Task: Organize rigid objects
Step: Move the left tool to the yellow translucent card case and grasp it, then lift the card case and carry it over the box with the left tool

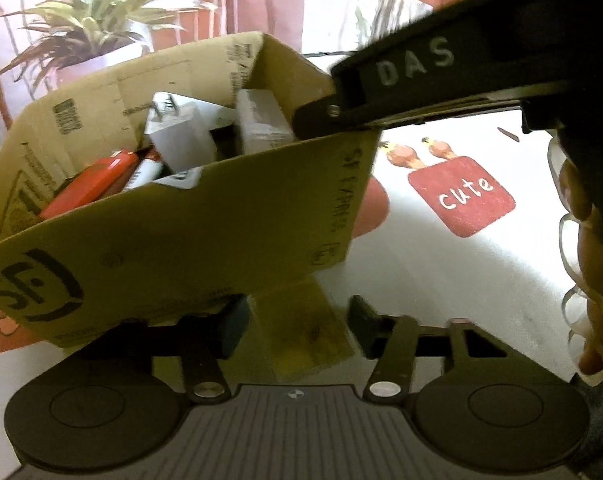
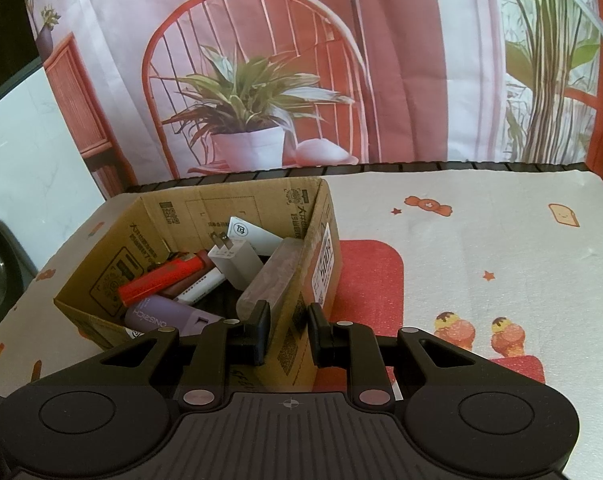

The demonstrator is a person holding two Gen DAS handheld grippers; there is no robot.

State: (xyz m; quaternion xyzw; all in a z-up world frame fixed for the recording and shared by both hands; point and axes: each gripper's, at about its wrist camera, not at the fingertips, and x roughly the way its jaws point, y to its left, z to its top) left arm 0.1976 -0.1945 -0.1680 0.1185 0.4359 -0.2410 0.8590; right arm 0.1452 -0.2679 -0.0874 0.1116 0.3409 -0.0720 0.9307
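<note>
An open cardboard box (image 2: 221, 216) stands on the tablecloth with several rigid things inside: a white plug charger (image 2: 237, 264), a red lighter-like stick (image 2: 161, 280), a purple power bank (image 2: 161, 316) and a cloudy grey block (image 2: 269, 276). My right gripper (image 2: 289, 332) is shut on the box's right wall near its front corner; the left wrist view shows it reaching in from the upper right (image 1: 329, 114). My left gripper (image 1: 299, 326) sits low at the box's front side (image 1: 181, 240), jaws half apart. A tan flat piece (image 1: 305, 332) nearly fills the gap; blur hides whether the pads press it.
A white tablecloth (image 2: 481, 260) with red cartoon patches covers the table, whose far edge (image 2: 421, 166) meets a printed backdrop (image 2: 245, 92) of a plant and chair. A person's hand (image 1: 593, 280) shows at the right edge of the left wrist view.
</note>
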